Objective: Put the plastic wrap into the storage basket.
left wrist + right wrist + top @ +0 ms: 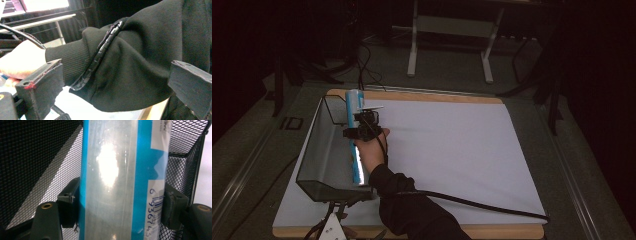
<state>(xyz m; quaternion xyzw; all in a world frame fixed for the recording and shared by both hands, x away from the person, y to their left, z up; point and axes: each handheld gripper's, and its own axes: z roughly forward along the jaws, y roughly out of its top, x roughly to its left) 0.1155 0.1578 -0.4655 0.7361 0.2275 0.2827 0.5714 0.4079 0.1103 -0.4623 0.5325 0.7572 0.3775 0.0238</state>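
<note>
The right gripper (362,119), jaws clamped on the blue tube (354,135), holds it over the mesh basket (314,150); next it should lower and release, while the left gripper (112,90) waits with jaws apart.

In the right gripper view, the blue-and-clear tube (117,180) runs off the top and bottom edges of the frame, so neither end shows. Its barcode label, at the right of the frame, is cut by the bottom edge, and the digits break off. The small print on the white label at the upper right is too blurred to read.

In the left gripper view, a dark sleeve (140,62) covers the middle and right of the frame and hides the table behind it. The left gripper (117,87) has its right jaw cut off by the lower right corner.

In the high view, the hand (373,150) and the right gripper (362,125) cover the tube's middle. The mesh basket (319,150) is dim, and its inside is hard to make out.
</note>
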